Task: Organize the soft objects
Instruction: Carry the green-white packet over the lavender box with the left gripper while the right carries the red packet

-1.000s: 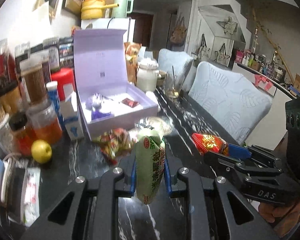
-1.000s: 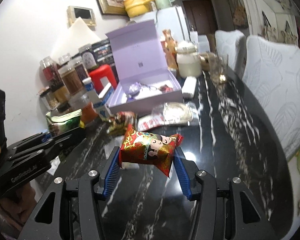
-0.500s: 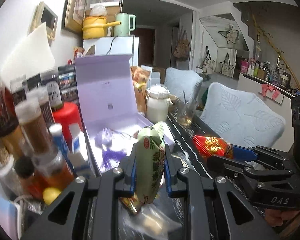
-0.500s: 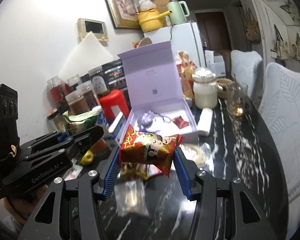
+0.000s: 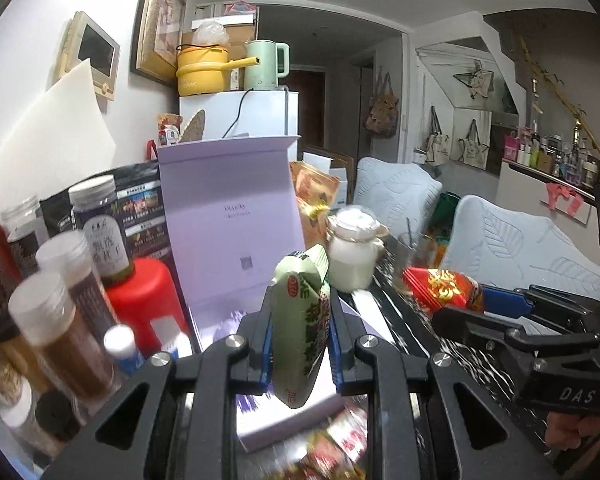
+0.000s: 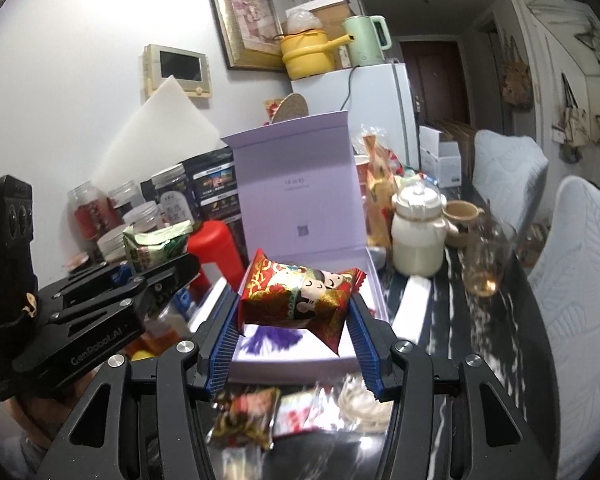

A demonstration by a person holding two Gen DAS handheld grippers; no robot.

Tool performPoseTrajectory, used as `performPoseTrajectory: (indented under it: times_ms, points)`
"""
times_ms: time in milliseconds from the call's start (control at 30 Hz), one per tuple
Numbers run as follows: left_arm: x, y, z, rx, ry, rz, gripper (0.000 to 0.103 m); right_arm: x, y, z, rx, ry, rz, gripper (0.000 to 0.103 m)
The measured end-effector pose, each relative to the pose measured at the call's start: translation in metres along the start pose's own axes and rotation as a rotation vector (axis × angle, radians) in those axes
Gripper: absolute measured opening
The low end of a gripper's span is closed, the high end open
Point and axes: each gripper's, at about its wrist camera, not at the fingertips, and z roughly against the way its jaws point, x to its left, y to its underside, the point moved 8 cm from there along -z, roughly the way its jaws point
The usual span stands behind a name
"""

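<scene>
Each gripper is clamped on a soft snack packet above the open lavender gift box (image 5: 236, 216): the left gripper (image 5: 300, 336) pinches a pale green packet (image 5: 300, 320) upright between its blue ribbed pads, and the right gripper (image 6: 296, 312) squeezes a glossy red foil packet (image 6: 298, 294) crosswise, its crimped ends poking out past the fingers. Both packets hang in the air in front of the box's raised lid, over its white-lined tray where a purple tassel (image 6: 278, 338) lies. To the left of the box crowd a red plastic canister (image 5: 142, 300) and tall clear jars (image 5: 60, 328) with screw caps, just beside the box wall; to the right stand a cream ceramic jar (image 6: 418, 236) and a drinking glass (image 6: 486, 260) with amber liquid in the bottom. More crinkly wrapped snacks (image 6: 246, 418) lie on the table in front of the box, blurred, below the right gripper. The table (image 6: 492, 352) is polished black stone with white veining — it reflects the room light. Quilted pale blue chairs (image 5: 512, 248) line its right edge, and behind the box a white fridge (image 6: 376, 108) carries a yellow pot (image 6: 308, 54) and a mint-green kettle (image 6: 366, 40).
</scene>
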Motion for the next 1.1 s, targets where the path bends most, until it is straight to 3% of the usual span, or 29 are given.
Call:
performPoseTrajectory:
  times_ms: [200,633,967,1100]
  points:
    - [0.014,-0.019,-0.033,-0.007,-0.044,0.003,0.021,-0.003,-0.023,-0.035,0.001,-0.003,0.038,0.053]
    - [0.044,-0.019,-0.106,0.039,-0.136,0.033,0.021,-0.019,-0.047,-0.118,0.046,-0.025,0.072,0.053]
    - [0.047,-0.014,-0.156,0.093,-0.146,0.038,0.021,-0.051,-0.054,-0.172,0.108,0.004,0.068,0.053]
    - [0.048,-0.002,-0.176,0.154,-0.151,0.034,0.021,-0.062,-0.048,-0.186,0.142,0.012,0.045,0.053]
